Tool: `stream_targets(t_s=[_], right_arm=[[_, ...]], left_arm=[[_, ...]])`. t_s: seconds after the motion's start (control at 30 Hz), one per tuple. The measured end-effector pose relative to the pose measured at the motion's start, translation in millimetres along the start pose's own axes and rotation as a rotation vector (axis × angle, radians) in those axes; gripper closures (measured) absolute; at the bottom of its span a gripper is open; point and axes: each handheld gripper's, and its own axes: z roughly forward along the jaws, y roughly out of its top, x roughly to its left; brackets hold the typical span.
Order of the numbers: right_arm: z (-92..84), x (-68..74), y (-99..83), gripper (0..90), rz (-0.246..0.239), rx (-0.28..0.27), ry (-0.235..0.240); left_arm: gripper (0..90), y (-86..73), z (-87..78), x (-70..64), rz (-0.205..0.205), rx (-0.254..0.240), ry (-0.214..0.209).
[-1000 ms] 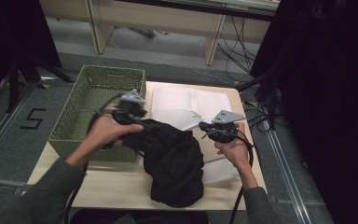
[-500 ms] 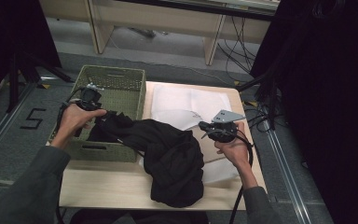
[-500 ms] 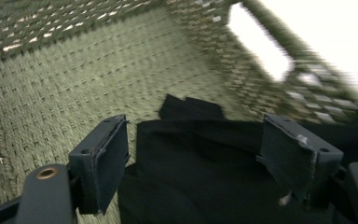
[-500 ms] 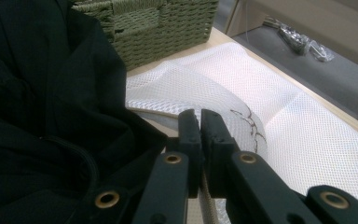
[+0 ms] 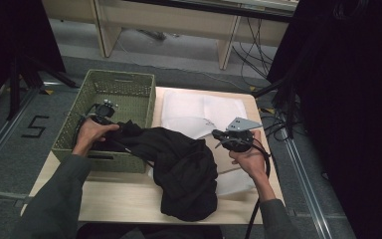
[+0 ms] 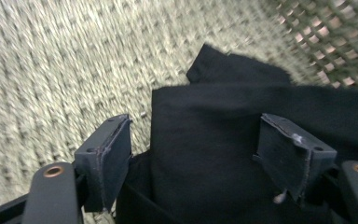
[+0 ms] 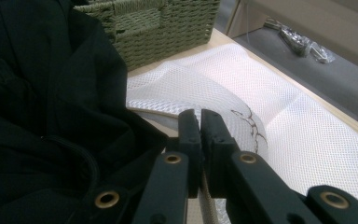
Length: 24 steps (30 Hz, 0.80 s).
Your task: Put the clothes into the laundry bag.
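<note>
A black garment [image 5: 184,169] lies heaped on the wooden table [image 5: 124,199], one end drawn over the wall of a green woven basket [image 5: 122,77]. My left gripper [image 5: 102,110] is low inside that basket. In the left gripper view its jaws [image 6: 193,140] stand wide apart and have just closed a little. The black cloth [image 6: 205,154] lies flat between them on the basket floor [image 6: 51,70], and the pads do not press it. My right gripper [image 5: 218,135] hovers at the garment's right edge. Its jaws [image 7: 199,116] are shut on nothing, above a white mesh bag [image 7: 298,130].
The white mesh bag [image 5: 194,107] spreads over the far middle of the table, partly under the garment. The basket wall [image 7: 168,28] stands just beyond the cloth [image 7: 42,93]. Cables trail from both grippers; dark curtains hang at the right.
My left hand has moved left and down from above the garment into the basket, pulling one end of the black cloth over the rim. The right hand has kept still.
</note>
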Motion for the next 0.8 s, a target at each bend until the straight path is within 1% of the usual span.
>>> stream_targets(t_s=[0.03, 0.07, 0.1, 0.13, 0.17, 0.2, 0.27, 0.3, 0.33, 0.4, 0.5, 0.53, 0.57, 0.6, 0.63, 0.67, 0.7, 0.73, 0.77, 0.8], right_arm=[[0.1, 0.1, 0.1, 88.2, 0.0, 0.002, -0.001], [0.1, 0.2, 0.1, 88.2, -0.001, 0.005, 0.002], [0.1, 0.3, 0.1, 88.2, -0.002, 0.005, 0.002], [0.2, 0.3, 0.1, 88.2, -0.002, 0.003, 0.001], [0.2, 0.2, 0.0, 88.2, 0.001, 0.003, 0.001], [0.3, 0.4, 0.0, 88.2, 0.005, 0.007, 0.003], [0.4, 0.5, -0.1, 88.2, 0.0, 0.004, 0.002], [0.2, 0.6, 0.0, 88.2, 0.001, 0.004, 0.002], [0.1, 0.3, 0.1, 88.2, -0.003, 0.002, 0.001], [0.2, 0.2, 0.1, 88.1, -0.001, 0.0, 0.0], [0.2, 0.3, 0.0, 88.2, -0.001, 0.0, 0.0], [0.1, 0.4, 0.2, 88.1, -0.001, 0.0, 0.001], [0.1, 0.5, 0.2, 88.1, -0.001, -0.001, 0.0], [0.1, 0.5, 0.2, 88.1, -0.001, 0.0, 0.0], [-0.2, 1.0, 0.3, 88.1, 0.004, 0.004, 0.003], [-0.3, 1.0, 0.4, 88.1, 0.002, 0.003, 0.003], [-0.3, 1.1, 0.5, 88.1, 0.003, 0.003, 0.002], [-0.2, 0.9, 0.5, 88.1, 0.002, 0.004, 0.002], [0.1, 0.7, 0.5, 88.1, -0.002, 0.001, 0.0], [-0.1, 1.7, 0.3, 88.1, 0.008, 0.004, -0.002]], left_arm=[[27.3, -2.0, 3.8, 0.7, -0.002, 0.003, 0.002], [28.2, -3.3, 6.6, 0.3, -0.004, -0.008, 0.004], [27.9, -2.0, 5.9, 0.0, 0.01, 0.016, 0.004], [27.8, -2.0, 6.4, -0.6, 0.015, 0.01, 0.008], [27.4, -2.4, 7.6, -1.0, 0.021, 0.015, 0.013], [26.0, -3.1, 9.5, -1.1, 0.026, 0.028, 0.016], [23.0, -5.4, 14.1, -1.5, 0.031, 0.075, -0.002], [22.6, -6.3, 16.0, -2.7, 0.033, 0.083, -0.007], [21.7, -5.6, 15.8, -2.7, 0.054, 0.093, 0.003], [24.4, -5.2, 16.6, -2.9, 0.058, 0.086, 0.013], [27.3, -5.5, 16.8, -2.0, 0.051, 0.08, 0.023], [28.7, -5.6, 15.9, -1.9, 0.059, 0.084, 0.027], [32.8, -5.9, 15.8, -2.5, 0.056, 0.074, 0.038], [40.6, -6.3, 14.0, -1.0, 0.059, 0.076, 0.045], [42.0, -7.4, 14.7, -1.7, 0.057, 0.062, 0.044], [44.0, -7.8, 14.1, -2.3, 0.06, 0.057, 0.008], [57.5, -7.6, 13.7, -3.4, 0.066, 0.058, 0.004], [58.6, -7.3, 13.5, -5.0, 0.071, 0.061, 0.006], [64.0, -7.1, 13.1, -6.3, 0.076, 0.053, -0.001], [70.6, -6.6, 12.6, -6.5, 0.063, 0.038, -0.042]])
